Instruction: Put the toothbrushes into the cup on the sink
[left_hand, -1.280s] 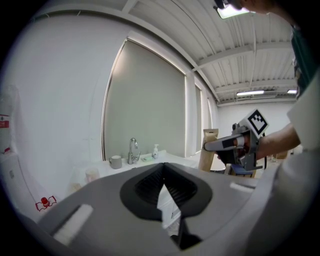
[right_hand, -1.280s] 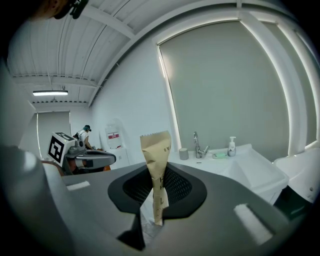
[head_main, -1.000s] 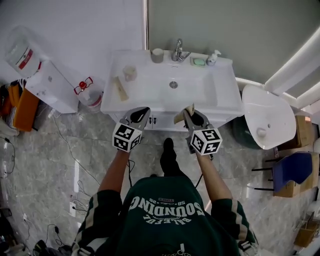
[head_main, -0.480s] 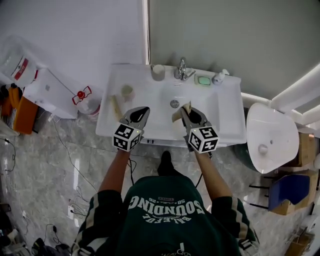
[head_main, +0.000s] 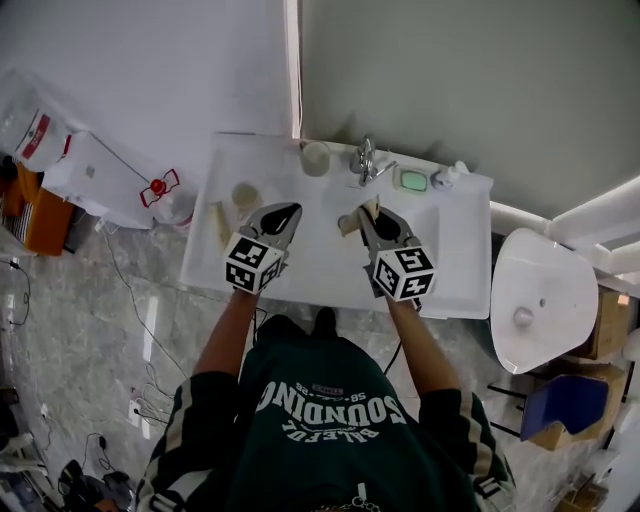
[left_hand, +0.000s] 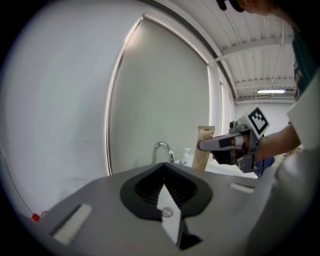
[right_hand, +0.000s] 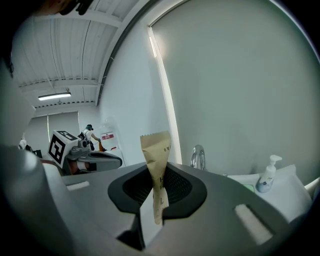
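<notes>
In the head view the white sink (head_main: 460, 250) lies ahead of me. A grey cup (head_main: 315, 157) stands at its back beside the faucet (head_main: 365, 160), and a beige cup (head_main: 245, 195) stands on the left part. My right gripper (head_main: 362, 213) hovers over the basin, shut on a tan paper-wrapped toothbrush (head_main: 348, 222) that sticks up past the jaws (right_hand: 156, 155). My left gripper (head_main: 285, 211) hangs over the left part of the sink, shut and empty (left_hand: 163, 167). A second tan-wrapped toothbrush (head_main: 221, 222) lies on the sink's left edge.
A green soap dish (head_main: 412, 181) and a pump bottle (head_main: 450, 175) sit right of the faucet. A white round fixture (head_main: 530, 290) stands to the right, a white cabinet (head_main: 95, 170) to the left. Cables trail over the floor at the left.
Both grippers have moved forward from the sink's front edge to over the sink. The right one still holds the wrapped toothbrush.
</notes>
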